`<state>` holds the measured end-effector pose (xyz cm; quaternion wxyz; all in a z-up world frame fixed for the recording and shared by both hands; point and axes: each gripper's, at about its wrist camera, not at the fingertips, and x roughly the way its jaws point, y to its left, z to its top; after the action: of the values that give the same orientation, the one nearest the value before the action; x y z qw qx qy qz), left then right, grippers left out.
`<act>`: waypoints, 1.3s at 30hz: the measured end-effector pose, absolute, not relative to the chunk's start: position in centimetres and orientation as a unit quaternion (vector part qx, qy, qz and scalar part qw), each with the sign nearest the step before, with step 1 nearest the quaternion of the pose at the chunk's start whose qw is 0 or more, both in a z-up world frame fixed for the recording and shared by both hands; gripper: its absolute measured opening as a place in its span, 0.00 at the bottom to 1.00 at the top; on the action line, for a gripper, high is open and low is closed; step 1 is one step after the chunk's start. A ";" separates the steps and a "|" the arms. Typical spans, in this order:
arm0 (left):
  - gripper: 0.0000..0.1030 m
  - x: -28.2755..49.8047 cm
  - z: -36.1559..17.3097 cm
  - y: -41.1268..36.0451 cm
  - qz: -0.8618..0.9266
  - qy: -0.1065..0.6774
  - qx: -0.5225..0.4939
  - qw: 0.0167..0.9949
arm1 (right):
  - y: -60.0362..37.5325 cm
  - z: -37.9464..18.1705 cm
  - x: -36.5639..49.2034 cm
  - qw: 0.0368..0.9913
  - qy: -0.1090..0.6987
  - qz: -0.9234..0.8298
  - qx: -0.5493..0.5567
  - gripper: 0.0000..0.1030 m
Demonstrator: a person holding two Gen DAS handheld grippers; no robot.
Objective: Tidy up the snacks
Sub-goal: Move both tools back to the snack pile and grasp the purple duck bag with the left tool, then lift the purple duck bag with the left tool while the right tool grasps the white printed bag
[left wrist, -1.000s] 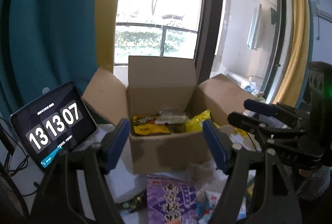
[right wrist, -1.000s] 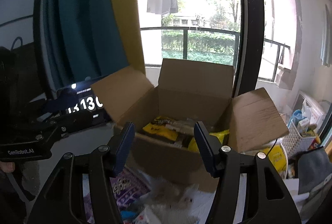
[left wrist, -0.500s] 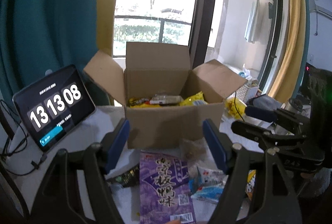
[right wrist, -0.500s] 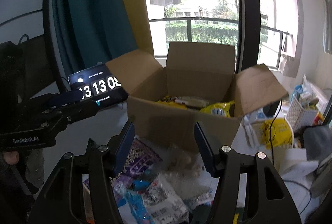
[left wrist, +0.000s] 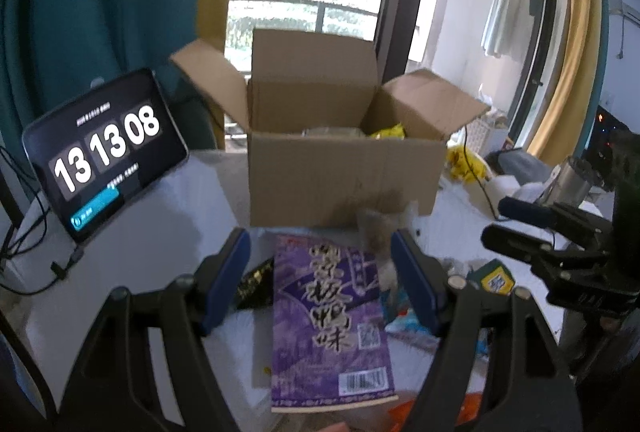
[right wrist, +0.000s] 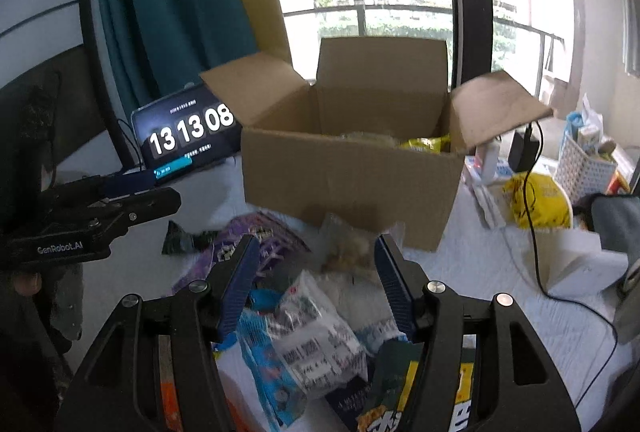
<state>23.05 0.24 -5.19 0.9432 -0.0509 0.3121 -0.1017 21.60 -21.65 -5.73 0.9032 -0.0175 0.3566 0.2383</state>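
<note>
We take the box (left wrist: 344, 172) as our landmark. It stands open on the white surface (left wrist: 160, 256) with all flaps (left wrist: 432, 104) folded outward, so its mouth is free from above; yellow packets (right wrist: 426, 144) already lie inside, which tells us it is the collecting bin. The loose snacks lie in a heap just in front of the box: a purple packet (left wrist: 332, 316) flat and lengthwise toward it, a clear bag (right wrist: 348, 248) touching its front wall, and a white-and-blue pack (right wrist: 308, 336) nearer us.

Our left gripper (left wrist: 320, 284) has its jaws spread on either side of the purple packet, not yet pressing it. Our right gripper (right wrist: 314, 282) is spread too, over the clear bag and the white-and-blue pack, holding nothing.

We judge this to be the reach for the next snack. The front wall of the box is the edge to clear when lifting in. A tablet (left wrist: 104, 152) leans left of the box, a cable (right wrist: 532, 232) and a basket (right wrist: 584, 168) crowd its right, so the open room is straight ahead and upward.
</note>
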 end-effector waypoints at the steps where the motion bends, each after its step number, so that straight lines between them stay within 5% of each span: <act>1: 0.72 23.1 -5.6 0.3 -0.101 0.317 -0.051 0.942 | -21.8 -6.0 21.5 0.902 0.360 0.238 -0.015 0.62; 9: 0.72 23.4 -9.1 0.1 -0.110 0.359 -0.057 0.925 | -22.6 -9.1 21.1 0.887 0.396 0.237 -0.009 0.75; 23: 0.72 25.3 -12.9 -2.2 -0.118 0.412 -0.034 0.903 | -21.5 -13.3 21.5 0.850 0.450 0.273 -0.016 0.83; 39: 0.80 27.5 -15.4 -0.5 -0.126 0.464 -0.083 0.873 | -19.6 -15.4 21.4 0.813 0.485 0.321 -0.018 0.78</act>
<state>27.50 -0.50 -15.43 0.8730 -0.0828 0.4637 -0.1265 21.40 -19.64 -15.43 0.8133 -0.0183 0.4846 0.3214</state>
